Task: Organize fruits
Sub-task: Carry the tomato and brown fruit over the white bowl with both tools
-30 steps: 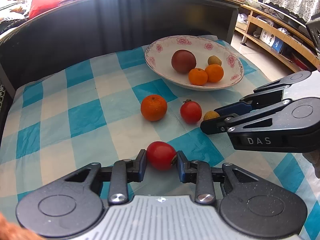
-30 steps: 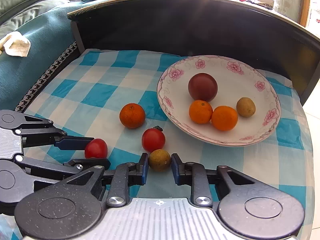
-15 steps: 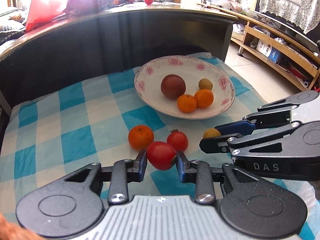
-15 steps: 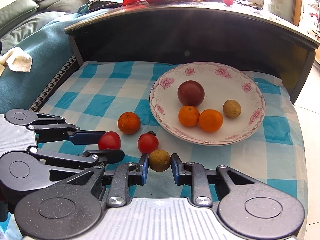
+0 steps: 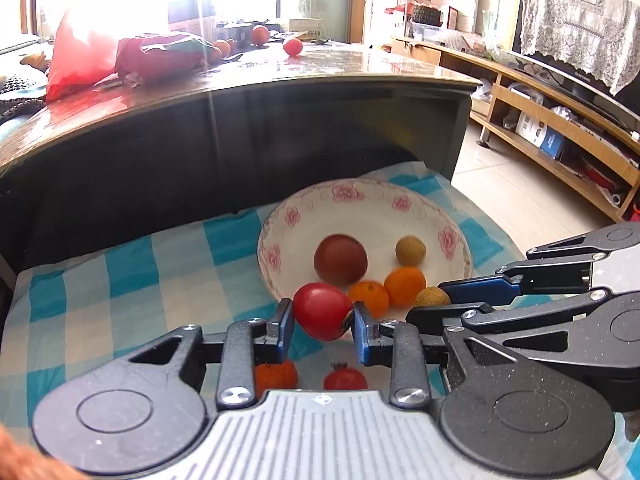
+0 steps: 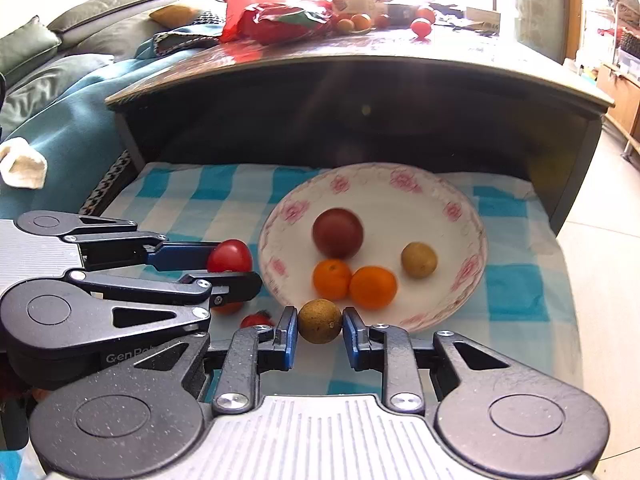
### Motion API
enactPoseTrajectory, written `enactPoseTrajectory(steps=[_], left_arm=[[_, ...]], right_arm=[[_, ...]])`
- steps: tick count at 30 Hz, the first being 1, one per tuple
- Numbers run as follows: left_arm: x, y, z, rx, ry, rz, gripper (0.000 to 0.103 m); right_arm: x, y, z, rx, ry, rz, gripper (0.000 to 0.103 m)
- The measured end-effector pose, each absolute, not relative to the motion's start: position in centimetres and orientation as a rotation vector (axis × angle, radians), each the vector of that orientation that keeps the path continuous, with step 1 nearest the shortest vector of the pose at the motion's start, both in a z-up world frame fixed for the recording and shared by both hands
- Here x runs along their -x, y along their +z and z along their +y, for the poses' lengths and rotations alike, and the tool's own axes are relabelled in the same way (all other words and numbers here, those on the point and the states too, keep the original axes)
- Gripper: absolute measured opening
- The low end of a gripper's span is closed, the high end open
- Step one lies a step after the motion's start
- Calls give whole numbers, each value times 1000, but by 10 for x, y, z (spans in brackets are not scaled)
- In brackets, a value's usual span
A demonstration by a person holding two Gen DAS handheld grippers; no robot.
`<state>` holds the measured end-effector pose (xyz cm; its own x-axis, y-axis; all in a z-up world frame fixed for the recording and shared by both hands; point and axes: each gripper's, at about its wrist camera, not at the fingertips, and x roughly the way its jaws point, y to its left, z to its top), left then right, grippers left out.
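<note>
My left gripper [image 5: 322, 322] is shut on a red tomato [image 5: 322, 316], held in the air just short of the near rim of the white flowered plate [image 5: 360, 204]. My right gripper [image 6: 320, 330] is shut on a small brown-green round fruit [image 6: 319, 321], raised at the plate's [image 6: 460, 240] near edge. On the plate lie a dark red fruit [image 6: 338, 233], two oranges [image 6: 332, 279] [image 6: 373, 287] and another brown-green fruit [image 6: 419, 260]. An orange [image 5: 276, 376] and a small red tomato [image 5: 345, 378] rest on the checked cloth below my left gripper.
The blue and white checked cloth [image 5: 120, 280] covers a low surface under a dark table top [image 5: 240, 92]. A red bag [image 6: 280, 12] and more fruit lie on that top. A teal sofa [image 6: 60, 120] stands to the left, wooden shelves [image 5: 560, 140] to the right.
Both grippers have risen off the cloth and moved toward the plate, each carrying its fruit. The loose orange and small tomato now lie beneath the left gripper.
</note>
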<state>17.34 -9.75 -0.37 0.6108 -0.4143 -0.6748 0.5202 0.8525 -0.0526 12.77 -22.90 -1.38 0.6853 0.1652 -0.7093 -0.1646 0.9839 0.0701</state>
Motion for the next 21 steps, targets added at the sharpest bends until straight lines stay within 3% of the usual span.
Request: enactPoseTrajectory(steps=[21], left_arm=[[-213,-26,-118,-141,-502,755,40]], right_arm=[[-173,-17,-249,47,115,736,19]])
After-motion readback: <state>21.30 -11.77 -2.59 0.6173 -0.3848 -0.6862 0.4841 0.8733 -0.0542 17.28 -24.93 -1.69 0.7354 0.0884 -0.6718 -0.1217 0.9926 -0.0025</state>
